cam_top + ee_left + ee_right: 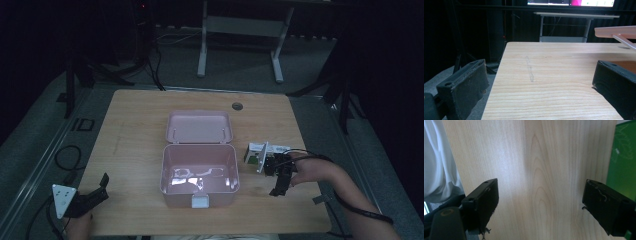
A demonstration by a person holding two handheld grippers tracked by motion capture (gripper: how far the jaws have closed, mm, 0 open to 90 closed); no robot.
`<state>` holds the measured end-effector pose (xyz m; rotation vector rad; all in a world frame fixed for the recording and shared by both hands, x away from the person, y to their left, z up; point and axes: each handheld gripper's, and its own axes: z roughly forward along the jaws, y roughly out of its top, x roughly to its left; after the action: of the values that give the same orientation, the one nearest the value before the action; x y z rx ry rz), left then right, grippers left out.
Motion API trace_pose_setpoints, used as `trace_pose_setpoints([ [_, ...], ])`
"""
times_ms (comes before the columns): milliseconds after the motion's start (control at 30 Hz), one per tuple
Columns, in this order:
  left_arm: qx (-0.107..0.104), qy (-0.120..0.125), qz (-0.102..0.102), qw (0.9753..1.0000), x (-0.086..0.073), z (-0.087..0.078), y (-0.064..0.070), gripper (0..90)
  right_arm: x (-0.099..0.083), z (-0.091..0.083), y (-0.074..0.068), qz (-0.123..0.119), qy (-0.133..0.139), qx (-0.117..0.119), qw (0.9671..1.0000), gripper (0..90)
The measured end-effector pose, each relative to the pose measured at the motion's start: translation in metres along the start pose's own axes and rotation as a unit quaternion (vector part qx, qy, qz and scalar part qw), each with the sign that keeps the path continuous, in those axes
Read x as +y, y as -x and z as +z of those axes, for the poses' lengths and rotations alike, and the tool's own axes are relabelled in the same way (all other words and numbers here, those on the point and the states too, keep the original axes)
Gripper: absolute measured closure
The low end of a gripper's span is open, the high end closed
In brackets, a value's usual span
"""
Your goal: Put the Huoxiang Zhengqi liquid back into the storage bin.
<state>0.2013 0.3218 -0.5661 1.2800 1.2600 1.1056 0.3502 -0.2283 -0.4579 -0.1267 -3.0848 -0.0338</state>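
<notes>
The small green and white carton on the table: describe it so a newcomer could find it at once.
Start at the open pink box in the middle of the wooden table, lid folded back. Look just past its right side, where the right gripper is held. The small carton lies there beside that hand, the only green and white thing on the table.

The high view looks forward and down from above the person's side onto the whole counter [135, 125]. The left claw view sits low at the counter's near left corner, facing across it toward the pink box [616, 32] lid's edge. The right claw view points straight down, close over bare wood beside a green box [622, 157].
</notes>
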Motion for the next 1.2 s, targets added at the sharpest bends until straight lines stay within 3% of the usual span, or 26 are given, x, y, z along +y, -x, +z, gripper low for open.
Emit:
trace_pose_setpoints([
  [200, 0.000, 0.000, 0.000, 1.0000, 0.000, 0.000, 0.000, 0.2, 0.005, -0.005, 0.005, -0.006, -0.010, 0.001, 0.9999, 15.0],
  [600, 0.000, -0.001, 0.003, 1.0000, 0.000, 0.000, 0.000, 0.2, 0.007, -0.032, 0.015, -0.017, 0.007, -0.016, 0.9997, 15.2],
  [933, 0.000, -0.001, 0.003, 1.0000, 0.000, 0.000, 0.001, 0.2, 0.007, -0.051, 0.034, -0.031, 0.016, -0.044, 0.9984, 17.8],
  [1200, -0.001, -0.001, 0.003, 1.0000, 0.000, 0.000, 0.000, 0.2, 0.006, -0.054, 0.056, -0.014, 0.007, -0.052, 0.9986, 21.7],
])
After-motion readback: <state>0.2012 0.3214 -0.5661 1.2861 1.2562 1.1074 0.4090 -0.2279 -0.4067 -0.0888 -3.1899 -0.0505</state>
